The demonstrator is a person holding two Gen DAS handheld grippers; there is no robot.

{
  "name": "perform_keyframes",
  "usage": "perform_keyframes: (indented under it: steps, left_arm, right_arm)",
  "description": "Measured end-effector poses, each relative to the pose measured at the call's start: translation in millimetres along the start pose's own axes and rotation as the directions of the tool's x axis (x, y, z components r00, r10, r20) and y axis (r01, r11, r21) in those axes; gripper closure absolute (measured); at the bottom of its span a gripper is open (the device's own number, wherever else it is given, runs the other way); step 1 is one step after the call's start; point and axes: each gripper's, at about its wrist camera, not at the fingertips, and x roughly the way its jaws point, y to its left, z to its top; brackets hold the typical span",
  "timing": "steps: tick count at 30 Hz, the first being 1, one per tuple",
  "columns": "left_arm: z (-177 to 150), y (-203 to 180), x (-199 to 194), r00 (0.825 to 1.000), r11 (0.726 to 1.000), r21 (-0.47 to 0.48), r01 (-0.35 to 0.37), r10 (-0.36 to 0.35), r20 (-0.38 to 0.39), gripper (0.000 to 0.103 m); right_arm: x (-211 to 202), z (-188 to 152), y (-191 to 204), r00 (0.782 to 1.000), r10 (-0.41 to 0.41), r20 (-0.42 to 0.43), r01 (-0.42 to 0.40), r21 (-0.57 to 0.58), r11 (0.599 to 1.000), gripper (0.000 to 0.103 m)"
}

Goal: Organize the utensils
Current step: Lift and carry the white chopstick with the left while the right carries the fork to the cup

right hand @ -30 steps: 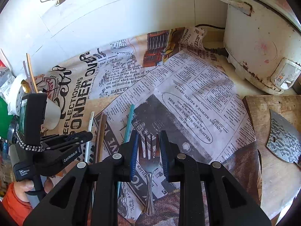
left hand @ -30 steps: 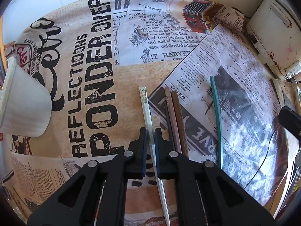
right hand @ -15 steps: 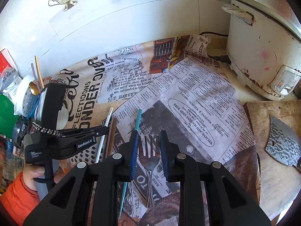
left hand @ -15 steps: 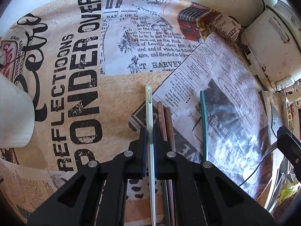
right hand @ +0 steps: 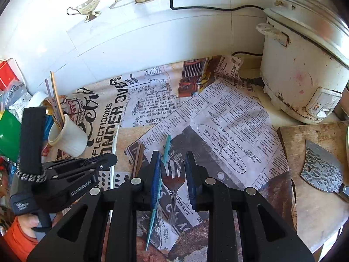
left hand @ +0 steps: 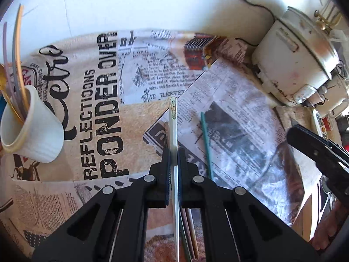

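Where the left wrist camera looks out along its fingers, the left gripper [left hand: 173,152] is clamped tight on a white chopstick [left hand: 173,120], which runs straight forward past the fingertips and back under the body. Just right of it, brown chopsticks [left hand: 189,235] lie on the newsprint cloth [left hand: 104,100], and a teal chopstick [left hand: 206,144] lies a little farther right, apart from them. To the left, well apart, a white cup [left hand: 37,135] tilts with several sticks standing in it; bare cloth lies between it and the fingers. A rice cooker [left hand: 294,59] stands at the far right near the wall.

In the right wrist view, the right gripper [right hand: 173,163] hangs with its fingers spread, closed on nothing; a fork [right hand: 173,181] lies between them on the cloth, touching neither pad. The teal chopstick [right hand: 162,170] runs beside the left pad. The left gripper [right hand: 87,168] shows at the left with the white chopstick [right hand: 114,144] through it, the cup [right hand: 67,135] just behind. A cutting board [right hand: 316,196] with a cleaver [right hand: 322,170] on it borders the cloth's right edge.
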Motion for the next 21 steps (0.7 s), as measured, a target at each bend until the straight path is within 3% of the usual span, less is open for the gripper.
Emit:
perform_keyframes:
  steps: [9,21]
  left_arm:
    - [-8.8,-10.1,-54.2,0.993,0.999,0.053,-0.002,-0.004,0.115,0.099]
    - [-6.9,-2.5,-114.4,0.965,0.999,0.036,-0.039,0.028,0.260,0.099]
  right_arm:
    - [-20.8,1.0,17.4,0.999,0.006,0.044,-0.005,-0.031,1.000,0.083]
    - [-46.4,18.6,45.5,0.993,0.036,0.117,-0.024,-0.095,0.995,0.083]
